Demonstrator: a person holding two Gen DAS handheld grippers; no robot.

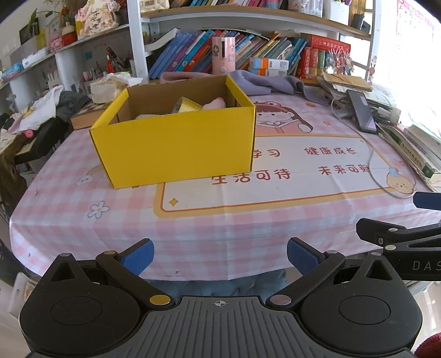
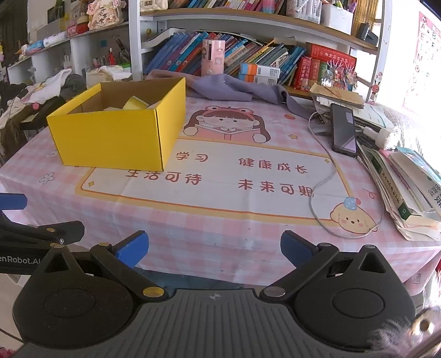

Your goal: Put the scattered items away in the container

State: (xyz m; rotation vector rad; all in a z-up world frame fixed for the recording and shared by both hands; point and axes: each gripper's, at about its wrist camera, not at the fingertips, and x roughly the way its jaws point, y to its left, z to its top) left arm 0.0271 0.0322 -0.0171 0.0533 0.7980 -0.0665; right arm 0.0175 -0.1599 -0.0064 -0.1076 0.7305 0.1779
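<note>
Inspecting both wrist views, we record the following.

Left gripper (image 1: 220, 257): jaws spread wide, blue pads (image 1: 137, 257) well apart, nothing between them; it hangs at the near table edge, touching nothing.

Right gripper (image 2: 214, 249): likewise released, empty, pads (image 2: 132, 249) wide apart, just beside the left gripper at the same edge.

Yellow box (image 1: 176, 146): open-topped cardboard container standing upright on the left part of the table; we see its long axis running roughly left to right, one corner turned toward the right gripper.

Box contents: a yellow tape roll (image 1: 186, 106) and a pink item (image 1: 216, 104) lie inside; we cannot identify the pale pieces beneath, as the front wall hides them.

Tablecloth (image 2: 220, 220): pink check with a cartoon girl, a puppy and printed characters; bare in front of both grippers.

Right side: a dark phone (image 2: 343, 130) rests on stacked books and papers, a grey cable (image 2: 322, 192) looping onto the cloth.

Rear: purple cloth (image 2: 228, 88), pink canister (image 2: 212, 57), shelves (image 2: 248, 16) crowded with books.
</note>
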